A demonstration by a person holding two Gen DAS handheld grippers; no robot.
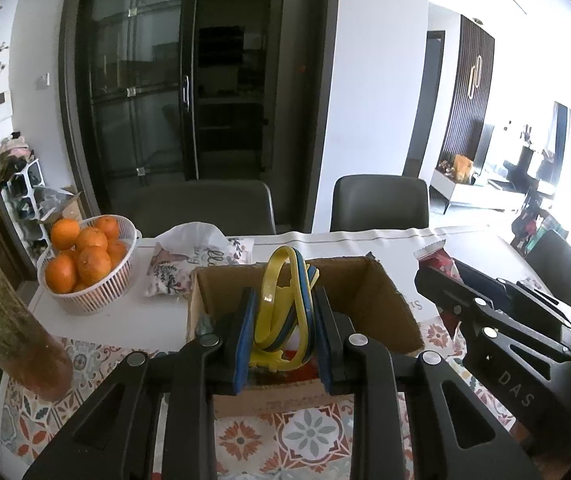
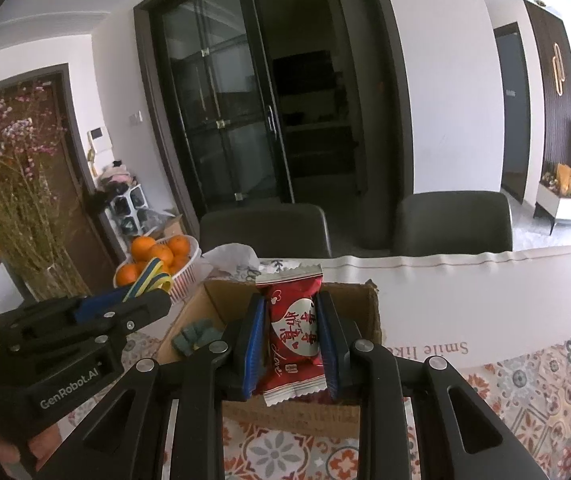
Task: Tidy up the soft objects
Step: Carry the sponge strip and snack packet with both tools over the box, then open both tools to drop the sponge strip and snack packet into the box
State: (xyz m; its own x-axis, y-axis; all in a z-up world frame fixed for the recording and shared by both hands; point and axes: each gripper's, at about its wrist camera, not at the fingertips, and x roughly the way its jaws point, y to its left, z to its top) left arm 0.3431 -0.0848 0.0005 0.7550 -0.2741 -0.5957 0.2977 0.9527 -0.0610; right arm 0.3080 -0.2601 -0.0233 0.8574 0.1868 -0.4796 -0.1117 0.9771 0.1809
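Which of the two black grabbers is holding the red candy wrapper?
The right gripper pinches the shiny red candy packet; the left gripper clamps a yellow-and-blue looped band instead.

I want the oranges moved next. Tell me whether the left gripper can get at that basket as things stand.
Probably not yet: the left gripper is shut on yellow and blue bands, so its jaws are occupied. The basket itself sits unobstructed beside the cardboard box.

Both wrist views look closely forward-down over the same cardboard box (image 1: 381, 300).
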